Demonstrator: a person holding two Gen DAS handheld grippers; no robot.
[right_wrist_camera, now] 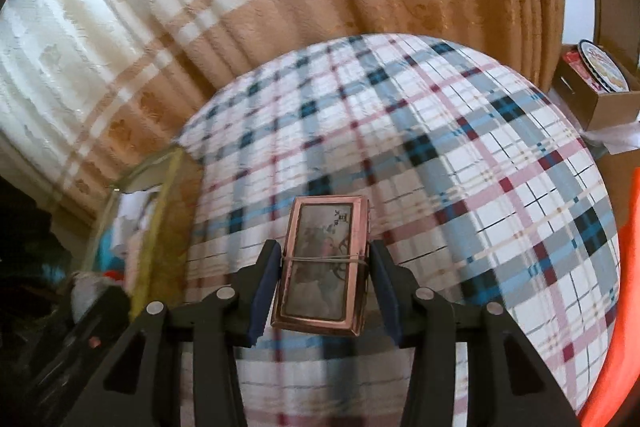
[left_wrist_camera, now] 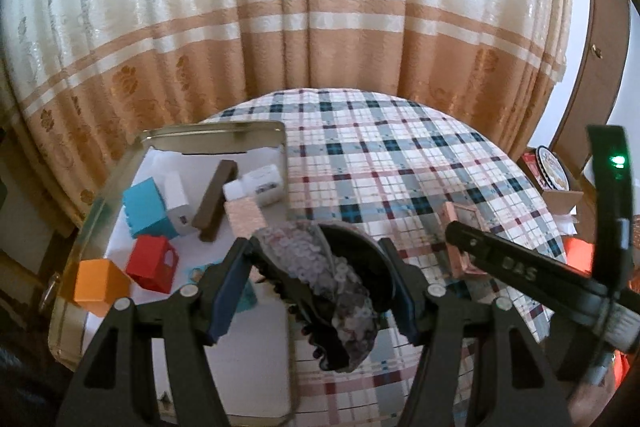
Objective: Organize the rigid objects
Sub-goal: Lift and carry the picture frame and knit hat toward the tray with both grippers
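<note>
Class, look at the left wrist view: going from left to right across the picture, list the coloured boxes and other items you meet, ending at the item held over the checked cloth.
orange box → red box → blue box → white box → brown bar → sequinned hair clip in the left gripper → copper-framed box

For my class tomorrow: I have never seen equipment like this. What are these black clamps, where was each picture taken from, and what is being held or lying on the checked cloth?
These are two hand-held tools, each with two fingers and a wide-angle camera looking along them. The left camera's picture shows the left tool gripping a lace-covered hair claw, above a checked tablecloth. A metal tray to its left holds small coloured boxes: blue, red, orange. The right camera's picture shows the right tool clamping a rose-gold box, bound with a rubber band.
</note>
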